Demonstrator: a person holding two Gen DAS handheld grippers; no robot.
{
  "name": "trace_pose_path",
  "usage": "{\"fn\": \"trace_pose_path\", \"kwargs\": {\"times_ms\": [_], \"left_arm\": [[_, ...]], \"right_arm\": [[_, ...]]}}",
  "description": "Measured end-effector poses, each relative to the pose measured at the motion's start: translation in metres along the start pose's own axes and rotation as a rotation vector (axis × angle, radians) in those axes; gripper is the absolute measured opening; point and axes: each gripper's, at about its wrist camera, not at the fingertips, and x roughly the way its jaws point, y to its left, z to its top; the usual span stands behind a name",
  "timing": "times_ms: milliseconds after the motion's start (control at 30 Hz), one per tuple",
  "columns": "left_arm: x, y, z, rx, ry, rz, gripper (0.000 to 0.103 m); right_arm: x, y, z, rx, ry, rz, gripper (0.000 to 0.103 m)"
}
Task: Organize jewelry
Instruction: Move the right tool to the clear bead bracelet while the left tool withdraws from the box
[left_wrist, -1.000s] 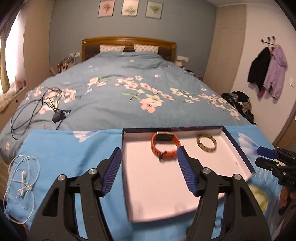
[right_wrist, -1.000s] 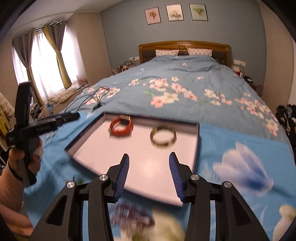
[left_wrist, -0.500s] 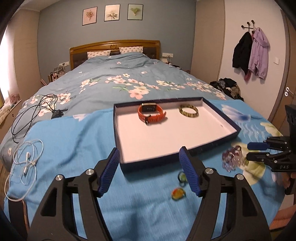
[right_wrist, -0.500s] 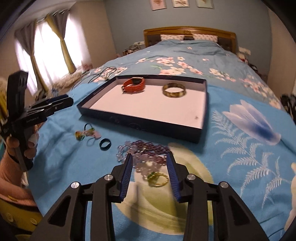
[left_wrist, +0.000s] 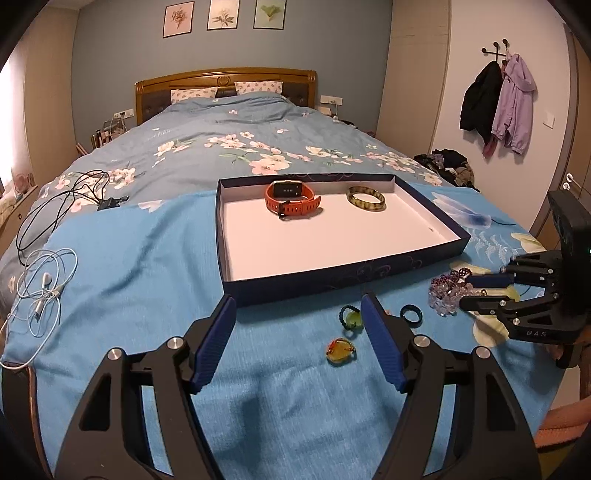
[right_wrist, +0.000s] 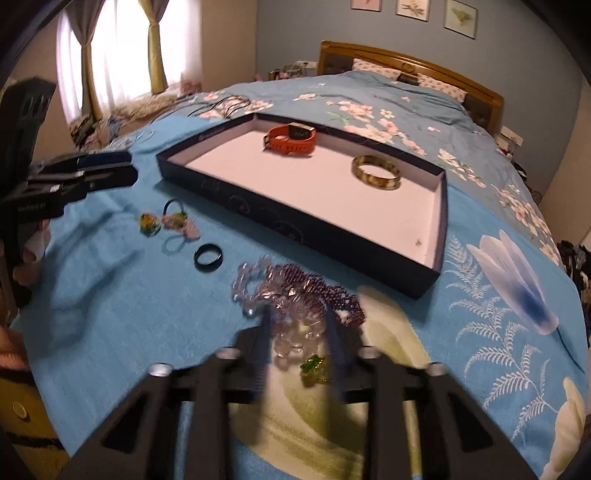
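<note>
Right wrist view: right gripper (right_wrist: 297, 341) closing around bead bracelets (right_wrist: 295, 291) near the bed's foot edge; left gripper (left_wrist: 297, 332) spread over bare blanket (left_wrist: 129, 266).

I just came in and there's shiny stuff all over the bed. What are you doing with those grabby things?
A person is sorting jewelry into a shallow box on the bed. An orange watch and a greenish bangle already lie inside. The right gripper has just been closing around a pile of clear and purple beads, though the blur hides whether it grips them. The left gripper hovers open over small pendants and a dark ring outside the box.
</note>
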Motion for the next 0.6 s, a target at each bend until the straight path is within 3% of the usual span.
{"fn": "trace_pose_path", "kwargs": {"times_ms": [267,300,600], "left_arm": [[-0.001,-0.001,-0.001,0.001,0.002,-0.008,0.069],[-0.001,-0.001,0.000,0.002,0.002,-0.008,0.069],[-0.005,-0.005,-0.003,0.036,-0.001,-0.025,0.069]], "right_arm": [[-0.015,-0.002,0.002,0.020,-0.060,0.036,0.015],[-0.019,-0.003,0.003,0.032,-0.073,0.055,0.007],[-0.042,-0.012,0.012,0.114,-0.159,0.151,0.007]]}}
